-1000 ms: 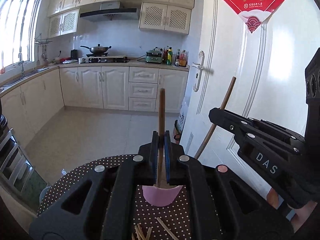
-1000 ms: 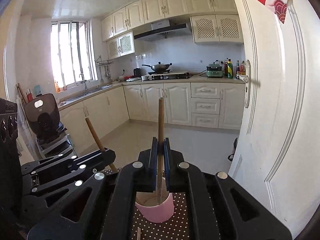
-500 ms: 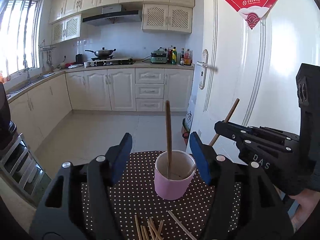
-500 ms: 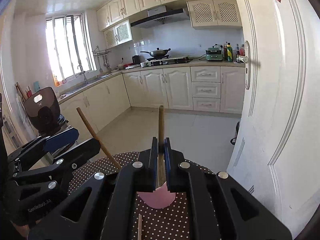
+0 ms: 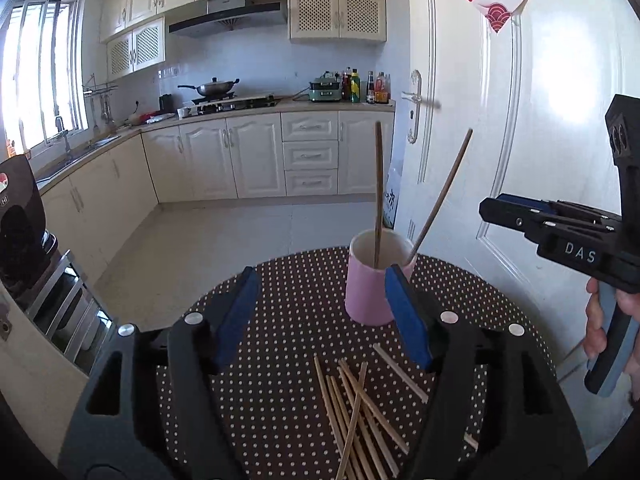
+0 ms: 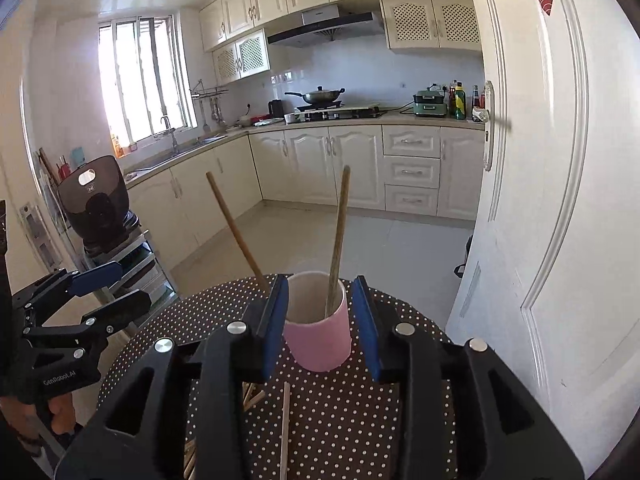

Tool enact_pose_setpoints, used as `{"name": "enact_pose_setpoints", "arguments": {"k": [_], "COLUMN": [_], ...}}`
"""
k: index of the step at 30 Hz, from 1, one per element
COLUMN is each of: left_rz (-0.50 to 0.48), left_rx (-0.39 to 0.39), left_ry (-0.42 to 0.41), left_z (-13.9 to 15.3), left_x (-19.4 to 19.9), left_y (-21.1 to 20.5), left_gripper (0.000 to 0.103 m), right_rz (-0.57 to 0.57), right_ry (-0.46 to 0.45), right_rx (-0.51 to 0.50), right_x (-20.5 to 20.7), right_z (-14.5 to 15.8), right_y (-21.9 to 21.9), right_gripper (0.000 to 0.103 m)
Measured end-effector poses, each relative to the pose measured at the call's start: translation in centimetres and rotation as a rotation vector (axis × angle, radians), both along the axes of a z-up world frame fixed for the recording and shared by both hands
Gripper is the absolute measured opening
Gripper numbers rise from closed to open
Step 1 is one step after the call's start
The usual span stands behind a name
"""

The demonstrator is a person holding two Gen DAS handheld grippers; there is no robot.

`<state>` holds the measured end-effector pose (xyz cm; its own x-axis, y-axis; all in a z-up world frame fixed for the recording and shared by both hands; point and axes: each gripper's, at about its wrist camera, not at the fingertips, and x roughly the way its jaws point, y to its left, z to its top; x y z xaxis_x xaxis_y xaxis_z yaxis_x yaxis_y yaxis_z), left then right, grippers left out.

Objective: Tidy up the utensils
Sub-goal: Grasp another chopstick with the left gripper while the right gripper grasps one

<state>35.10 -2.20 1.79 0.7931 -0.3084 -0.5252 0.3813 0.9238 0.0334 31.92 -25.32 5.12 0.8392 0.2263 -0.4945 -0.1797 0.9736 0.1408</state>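
Observation:
A pink cup [image 5: 370,292] [image 6: 318,332] stands on the round polka-dot table [image 5: 288,320] [image 6: 340,420]. Two brown chopsticks stand in it, one nearly upright [image 5: 378,196] [image 6: 338,240], one leaning [image 5: 440,196] [image 6: 236,232]. Several pale chopsticks [image 5: 356,412] lie loose on the table in front of the cup; one [image 6: 285,432] shows in the right wrist view. My left gripper [image 5: 320,280] is open and empty, just short of the cup. My right gripper [image 6: 320,292] is open and empty, its pads either side of the cup. Each gripper shows in the other's view [image 5: 560,232] [image 6: 80,304].
A white door [image 5: 520,120] [image 6: 560,200] stands close behind the table on the right. A metal rack with a black appliance [image 6: 96,204] stands at the left. Kitchen cabinets [image 5: 256,160] and tiled floor lie beyond the table.
Both grippers opened and let their chopsticks go into the cup, left first, then right. Both have pulled back from the cup.

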Motion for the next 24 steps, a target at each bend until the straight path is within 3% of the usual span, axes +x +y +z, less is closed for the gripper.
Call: {"name": "enact_pose_setpoints", "arguments": {"k": [6,11,13,15,17,20,24], "left_rz": [-0.014,-0.039,-0.06,-0.079,-0.091,-0.094,-0.104], "left_rx": [0.074,0.135,0.15,0.163,0.166,0.174,0.194], "left_ry": [0.125,0.283,0.311,0.332,0.373,0.408,0.437], "left_z": [-3.7,-8.0,-9.6,-10.8,-11.9,-13.2,-14.1], "left_x": [-1.1,-0.8,-0.9,-0.9,-0.4,0.3,1.1], "left_y": [1.5,1.1,0.8,0.2,-0.4,-1.2,-2.5], "left_gripper": [0.065,0.065,0.065,0.06,0.046,0.038,0.035], "right_rz": [0.043,0.085,0.099,0.111,0.127,0.139,0.155], "right_ry": [0.086,0.207,0.253,0.289,0.327,0.366,0.39], "right_rx": [-0.031,-0.023,-0.022,-0.036,-0.051,-0.048,-0.054], "right_x": [-1.3,-1.7,-1.9,-2.0,-1.8,-1.6,-1.3], "right_z": [-3.3,-7.4,-9.0,-10.2,-11.4,-12.5,-13.4], "right_y": [1.4,2.5,2.8,3.3,3.9,4.2,5.0], "right_gripper": [0.032,0.032,0.032,0.032,0.032,0.032,0.032]}}
